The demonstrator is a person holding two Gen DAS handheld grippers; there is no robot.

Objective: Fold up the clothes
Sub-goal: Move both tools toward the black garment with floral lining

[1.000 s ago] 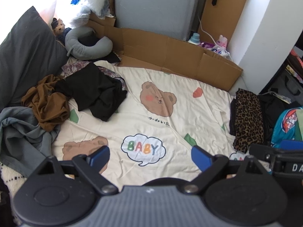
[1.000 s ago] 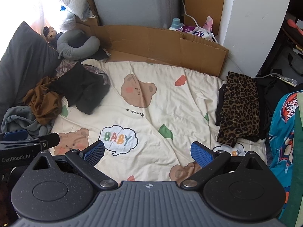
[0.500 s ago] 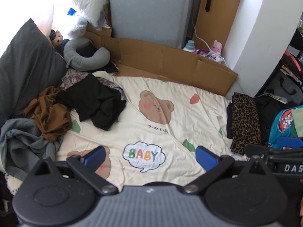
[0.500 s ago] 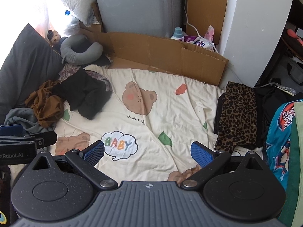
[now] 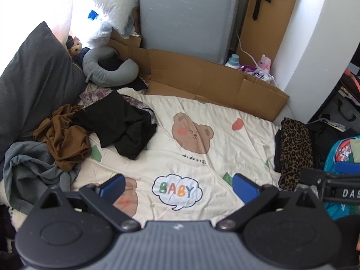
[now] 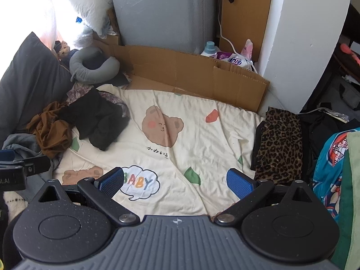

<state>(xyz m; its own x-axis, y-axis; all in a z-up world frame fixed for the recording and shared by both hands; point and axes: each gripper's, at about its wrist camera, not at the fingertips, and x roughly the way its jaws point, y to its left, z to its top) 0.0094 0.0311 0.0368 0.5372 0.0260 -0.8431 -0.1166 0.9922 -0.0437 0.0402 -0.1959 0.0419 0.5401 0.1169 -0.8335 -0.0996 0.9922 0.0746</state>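
Note:
A heap of crumpled clothes lies at the left of the cream bear-print sheet [image 5: 202, 164]: a black garment [image 5: 121, 121] [image 6: 99, 121], a brown one [image 5: 65, 137] [image 6: 51, 135] and a grey one [image 5: 29, 168]. A folded leopard-print garment [image 5: 294, 150] [image 6: 279, 144] rests at the sheet's right edge. My left gripper [image 5: 177, 186] hangs open above the near part of the sheet, holding nothing. My right gripper [image 6: 175, 182] is open too, beside it and empty. Each gripper's side shows at the edge of the other's view.
A dark grey pillow [image 5: 31, 81] and a grey neck pillow [image 5: 108, 69] sit at the back left. Flattened cardboard [image 5: 213, 83] lines the far edge before a grey cabinet [image 5: 186, 15]. Detergent bottles [image 6: 209, 49] stand by a white pillar [image 6: 301, 40]. Bags and bright fabric [image 6: 333, 157] crowd the right.
Both grippers have pulled back and up from the sheet; more of the cabinet and wall shows. Both stay open and empty. The clothes have not moved.

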